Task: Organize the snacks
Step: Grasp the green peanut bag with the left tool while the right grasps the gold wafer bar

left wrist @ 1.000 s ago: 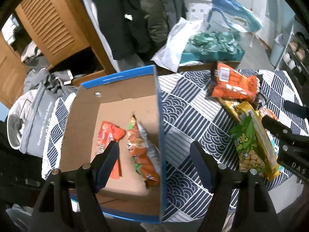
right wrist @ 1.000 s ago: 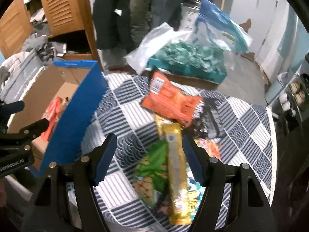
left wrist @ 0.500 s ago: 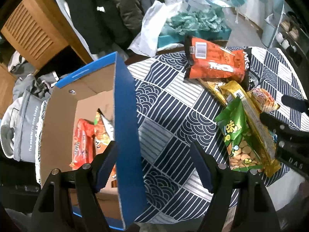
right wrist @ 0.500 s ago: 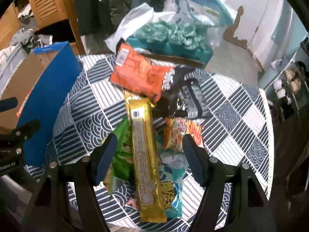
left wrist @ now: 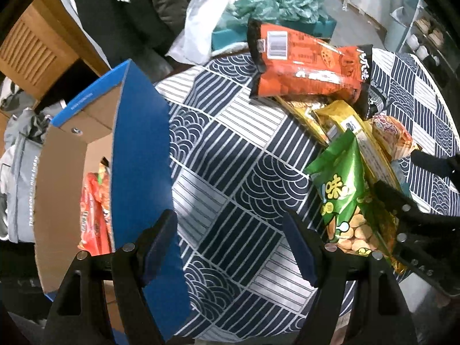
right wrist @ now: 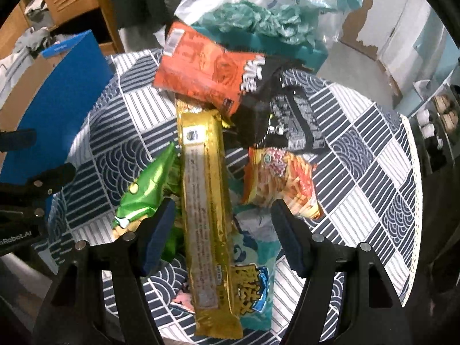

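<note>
while both tools hang over the round table, the right gripper (right wrist: 222, 235) has its jaws spread wide, straddling a long gold packet (right wrist: 205, 201) that lies lengthwise between the blue pads without either pad touching it. a green peanut bag (right wrist: 146, 189) lies just left of the gold packet, partly under it, and a teal bag (right wrist: 256, 261) shows beneath the gold packet's near end. to the right an orange noodle-snack bag (right wrist: 280, 182) sits close to the right pad. farther along, a big orange bag (right wrist: 201, 72) rests on the gold packet's far end, with a black bag (right wrist: 287, 118) beside and partly under it.

the left gripper (left wrist: 230, 244) is also spread, empty, above bare navy-and-white patterned tablecloth (left wrist: 230, 143). its left pad sits in front of the blue outer wall of a cardboard box (left wrist: 138, 149) standing at the table's left edge; whether it touches the wall cannot be told. inside the box lie orange-red snack packets (left wrist: 93, 210). the snack pile is off to this gripper's right, well apart from the box, and the right tool's black fingers (left wrist: 402, 210) reach in over the green bag there.

beyond the table stand a white plastic bag (left wrist: 201, 26) and a teal box of green crumpled wrapping (right wrist: 258, 23).
</note>
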{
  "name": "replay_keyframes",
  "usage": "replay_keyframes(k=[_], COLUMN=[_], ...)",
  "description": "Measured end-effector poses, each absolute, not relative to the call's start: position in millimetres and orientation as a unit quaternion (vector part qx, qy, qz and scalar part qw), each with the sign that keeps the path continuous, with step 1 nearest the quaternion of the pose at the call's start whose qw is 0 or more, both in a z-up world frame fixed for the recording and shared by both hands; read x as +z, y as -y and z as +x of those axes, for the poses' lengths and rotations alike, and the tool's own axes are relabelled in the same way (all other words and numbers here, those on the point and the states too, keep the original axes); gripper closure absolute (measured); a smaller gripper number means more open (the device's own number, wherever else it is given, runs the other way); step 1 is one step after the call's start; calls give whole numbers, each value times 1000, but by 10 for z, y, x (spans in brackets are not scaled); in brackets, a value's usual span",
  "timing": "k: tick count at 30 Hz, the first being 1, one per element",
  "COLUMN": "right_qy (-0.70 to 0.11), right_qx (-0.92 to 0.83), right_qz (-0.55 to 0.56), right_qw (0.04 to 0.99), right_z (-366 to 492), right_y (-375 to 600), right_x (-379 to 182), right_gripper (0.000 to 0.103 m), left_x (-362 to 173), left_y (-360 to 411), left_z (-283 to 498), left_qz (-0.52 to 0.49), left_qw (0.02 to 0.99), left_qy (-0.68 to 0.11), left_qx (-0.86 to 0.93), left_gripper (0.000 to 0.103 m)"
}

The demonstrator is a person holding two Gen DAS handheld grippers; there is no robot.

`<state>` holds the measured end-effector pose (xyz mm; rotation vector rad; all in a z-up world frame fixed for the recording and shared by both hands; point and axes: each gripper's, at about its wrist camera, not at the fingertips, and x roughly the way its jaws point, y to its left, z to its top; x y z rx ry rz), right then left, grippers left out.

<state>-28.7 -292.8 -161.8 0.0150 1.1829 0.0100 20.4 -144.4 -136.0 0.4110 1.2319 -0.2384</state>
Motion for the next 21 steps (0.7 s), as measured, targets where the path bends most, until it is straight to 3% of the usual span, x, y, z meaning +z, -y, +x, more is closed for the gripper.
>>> replay_keyframes(k=[5,10,12,13,21], right_qy=[-574,-591,-591,-590,-581], right_qx=[6,22,28,27,16], right_qz=[5,15,14,11,31], right_qw=[819,806,806,807,813], right_z=[-262,-233,-240,-253,-435], right_y=[2922,2896,2871,2862,3000], right_x=[-1790,-1954,-1959,-1939,-1763], right_gripper=[34,63,65,71,71], left_x=[-1391,-1432,-1450,-1457,-1554], left_y=[1494,1551,1564,1569,1597], left_z=[215,198,194,193,210], left_qz=[187,184,181,180,143], left_qw=[784,775,771,769,751], left_qy=[-580,-590,-595,-598,-628], left_qx=[-118,-131,-136,-138,-147], left_gripper=[26,26,26,26,26])
